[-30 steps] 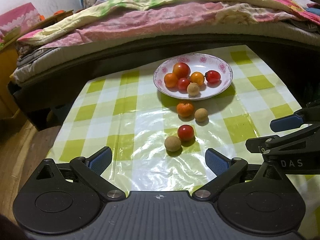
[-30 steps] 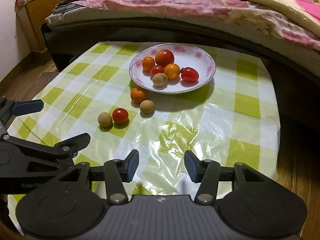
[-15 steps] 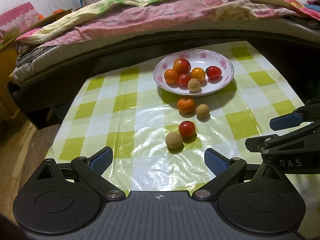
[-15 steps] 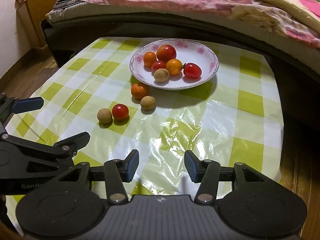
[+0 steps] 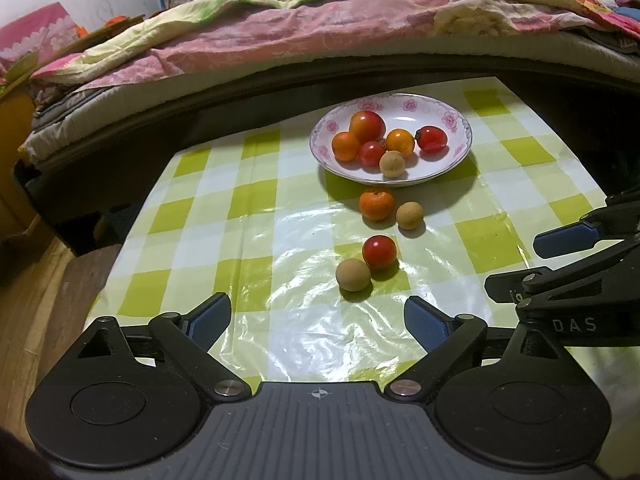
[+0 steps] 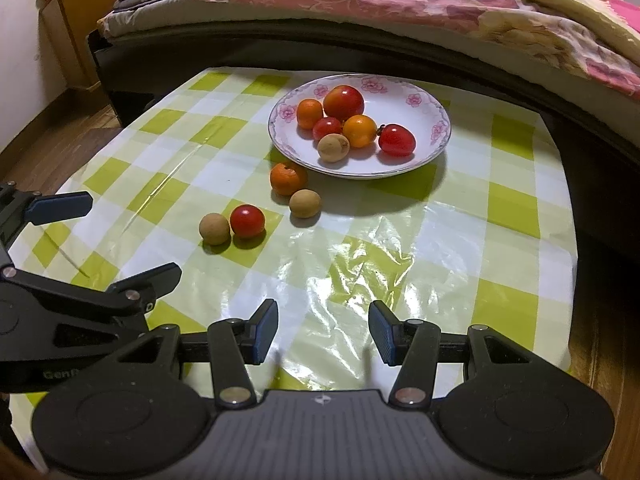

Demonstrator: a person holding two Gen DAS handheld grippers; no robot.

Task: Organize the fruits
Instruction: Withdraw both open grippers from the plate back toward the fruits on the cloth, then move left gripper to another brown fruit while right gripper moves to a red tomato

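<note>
A white flowered plate (image 5: 456,118) (image 6: 404,94) on the green-checked tablecloth holds several tomatoes, oranges and one tan longan. In front of it lie a mandarin (image 5: 376,203) (image 6: 287,178), a longan (image 5: 409,215) (image 6: 305,203), a red tomato (image 5: 379,252) (image 6: 247,221) and another longan (image 5: 353,275) (image 6: 215,229). My left gripper (image 5: 316,314) hovers just short of the nearest longan; its wide jaws are closing with nothing between them. My right gripper (image 6: 323,326) stands partly open and empty over bare cloth, to the right of the loose fruit.
The low table (image 5: 208,240) ends close by at the left and near edges, with wooden floor (image 6: 48,148) below. A bed (image 5: 320,36) with quilts runs along the far side. Each gripper shows at the edge of the other's view.
The left gripper's pads have come slightly closer together. Both hands have stayed nearly in place, and no fruit has moved.
</note>
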